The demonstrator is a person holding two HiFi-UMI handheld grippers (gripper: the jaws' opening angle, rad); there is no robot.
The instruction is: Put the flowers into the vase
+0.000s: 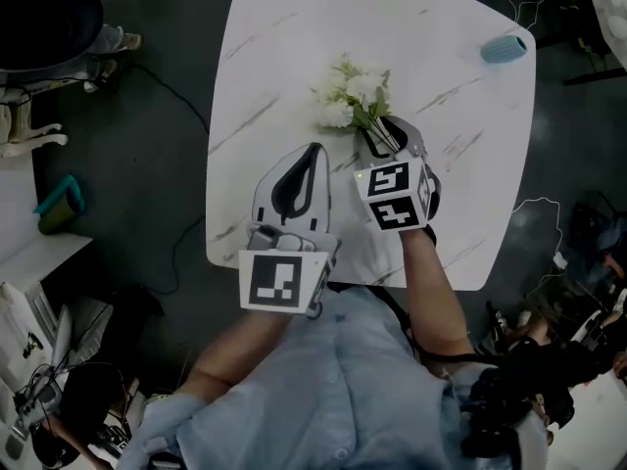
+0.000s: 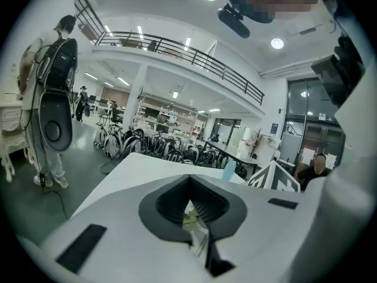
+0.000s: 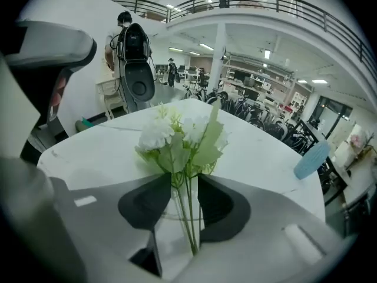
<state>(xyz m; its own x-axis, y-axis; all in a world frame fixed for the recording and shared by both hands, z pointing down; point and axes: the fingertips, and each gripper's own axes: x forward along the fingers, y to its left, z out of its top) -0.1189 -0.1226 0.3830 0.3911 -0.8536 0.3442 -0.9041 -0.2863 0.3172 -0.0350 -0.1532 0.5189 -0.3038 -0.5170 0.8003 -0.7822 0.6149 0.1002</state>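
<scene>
A bunch of white flowers [image 1: 353, 94] with green stems lies on the white marble table [image 1: 284, 37]; the stems point toward me. My right gripper [image 1: 392, 133] reaches down over the stem end. In the right gripper view the jaws [image 3: 185, 184] stand apart on either side of the thin stems [image 3: 187, 208], and the pads do not press on them. My left gripper [image 1: 314, 150] hovers just left of it, its tips together and nothing held [image 2: 189, 180]. The blue ribbed vase [image 1: 504, 48] sits near the table's far right corner [image 3: 312, 160].
The table's near edge runs just under both grippers. A dark chair [image 1: 49, 23] and cables lie on the floor to the left. A person with a backpack rig [image 3: 134, 58] stands beyond the table's far left side.
</scene>
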